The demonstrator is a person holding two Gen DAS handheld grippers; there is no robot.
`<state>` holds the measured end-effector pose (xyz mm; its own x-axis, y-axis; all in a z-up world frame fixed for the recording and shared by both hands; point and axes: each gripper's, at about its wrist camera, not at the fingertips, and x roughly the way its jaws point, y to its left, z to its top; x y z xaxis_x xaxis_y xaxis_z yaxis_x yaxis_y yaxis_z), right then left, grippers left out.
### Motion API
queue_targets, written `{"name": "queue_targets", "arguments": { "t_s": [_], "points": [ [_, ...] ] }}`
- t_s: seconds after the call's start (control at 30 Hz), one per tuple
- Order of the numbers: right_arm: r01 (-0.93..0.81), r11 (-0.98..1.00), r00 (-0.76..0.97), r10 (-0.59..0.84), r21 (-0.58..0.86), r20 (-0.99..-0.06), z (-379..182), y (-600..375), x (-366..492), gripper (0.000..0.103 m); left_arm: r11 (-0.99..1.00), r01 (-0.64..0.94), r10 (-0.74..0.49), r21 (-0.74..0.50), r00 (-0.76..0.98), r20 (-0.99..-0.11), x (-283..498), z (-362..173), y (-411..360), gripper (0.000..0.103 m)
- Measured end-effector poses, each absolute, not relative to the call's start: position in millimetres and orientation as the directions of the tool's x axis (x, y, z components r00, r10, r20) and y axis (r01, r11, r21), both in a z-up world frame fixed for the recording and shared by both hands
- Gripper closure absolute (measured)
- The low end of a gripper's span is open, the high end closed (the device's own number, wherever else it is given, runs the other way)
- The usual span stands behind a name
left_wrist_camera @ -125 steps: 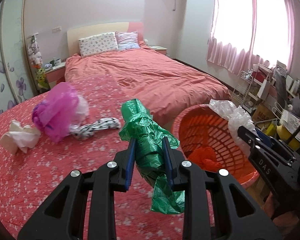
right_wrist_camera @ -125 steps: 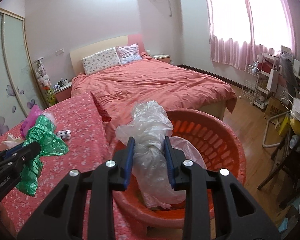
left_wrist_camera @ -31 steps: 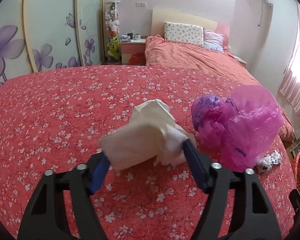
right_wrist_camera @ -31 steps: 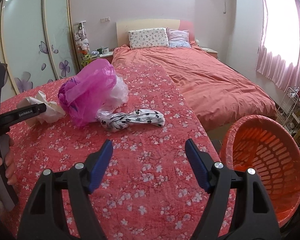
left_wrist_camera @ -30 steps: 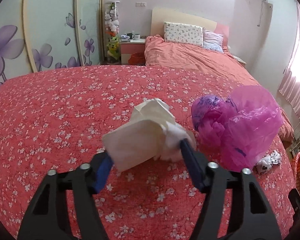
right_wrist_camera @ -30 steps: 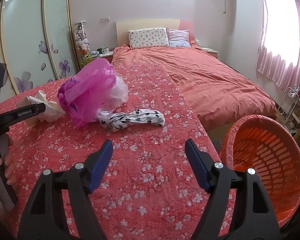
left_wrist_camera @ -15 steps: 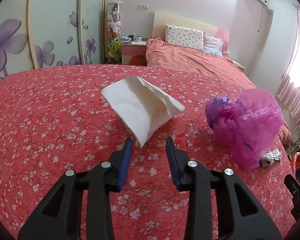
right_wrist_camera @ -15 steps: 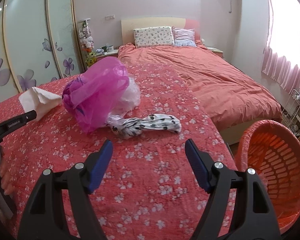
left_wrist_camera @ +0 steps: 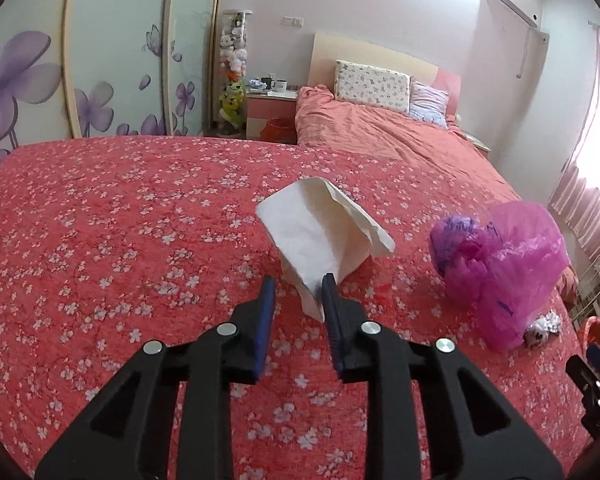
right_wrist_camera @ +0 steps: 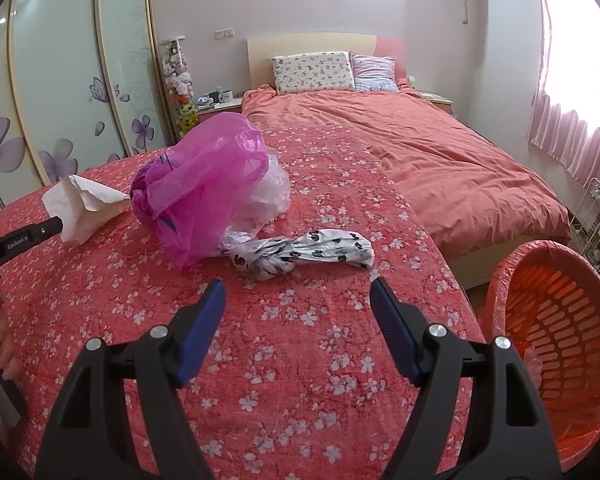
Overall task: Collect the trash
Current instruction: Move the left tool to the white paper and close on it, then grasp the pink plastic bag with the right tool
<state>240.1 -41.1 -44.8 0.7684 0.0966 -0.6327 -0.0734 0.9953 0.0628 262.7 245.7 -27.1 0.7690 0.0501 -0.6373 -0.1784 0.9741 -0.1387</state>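
Narrowing just now, my left claw (left_wrist_camera: 298, 282) has the creased white tissue's (left_wrist_camera: 320, 232) lower corner between its 2 blue pads, against the right one; whether they pinch it I cannot tell. My right claw (right_wrist_camera: 297, 284) gapes empty over the floral quilt (right_wrist_camera: 300, 360), near the knotted spotted bag (right_wrist_camera: 312, 254), the glossy magenta bag (right_wrist_camera: 204, 192) and the slotted orange basket (right_wrist_camera: 560, 340).

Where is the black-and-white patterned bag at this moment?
In the right wrist view, the black-and-white patterned bag lies on the floral bedspread, just right of the pink plastic bag.
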Motion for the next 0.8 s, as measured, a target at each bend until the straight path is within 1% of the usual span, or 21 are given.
{"name": "queue_targets", "arguments": {
  "t_s": [0.07,0.1,0.17,0.33,0.37,0.4,0.43,0.47,0.5,0.53,0.8],
  "points": [
    [-0.076,0.995,0.769,0.099,0.065,-0.632,-45,-42,241,0.030,0.973,-0.176,0.040,-0.153,0.772,-0.635,265,-26,247,0.066],
    [-0.076,0.995,0.768,0.101,0.066,-0.632,-45,-42,241,0.030,0.973,-0.171,0.034,-0.157,0.774,-0.633,265,-25,247,0.066],
    [-0.078,0.994,0.767,0.105,0.071,-0.633,-46,-42,242,0.030,0.974,-0.156,0.017,-0.167,0.778,-0.628,266,-23,244,0.066],
    [-0.080,0.994,0.769,0.106,0.069,-0.630,-45,-42,242,0.030,0.981,-0.135,0.016,-0.141,0.776,-0.630,273,-23,233,0.066],
    [-0.081,0.994,0.769,0.105,0.067,-0.630,-45,-42,242,0.030,0.981,-0.136,0.018,-0.140,0.776,-0.630,275,-23,231,0.074],
    [-0.081,0.995,0.770,0.103,0.064,-0.630,-45,-41,243,0.030,0.982,-0.132,0.015,-0.138,0.776,-0.631,276,-23,229,0.087],
    [-0.082,0.995,0.771,0.102,0.060,-0.629,-44,-40,243,0.030,0.982,-0.127,0.011,-0.139,0.773,-0.634,279,-23,228,0.090],
    [-0.083,0.995,0.772,0.101,0.057,-0.628,-43,-39,244,0.030,0.982,-0.129,0.014,-0.136,0.774,-0.633,280,-22,228,0.096],
    [-0.085,0.995,0.774,0.103,0.058,-0.625,-42,-38,244,0.030,0.983,-0.129,0.018,-0.131,0.775,-0.632,279,-21,226,0.099],
    [-0.087,0.994,0.776,0.105,0.059,-0.622,-40,-37,245,0.030,0.984,-0.135,0.031,-0.120,0.779,-0.627,279,-20,226,0.101],
    [-0.120,0.989,0.813,0.150,0.090,-0.562,-4,-15,258,0.030,0.984,-0.170,0.101,-0.060,0.796,-0.596,259,-10,238,0.101]
  ]
}}
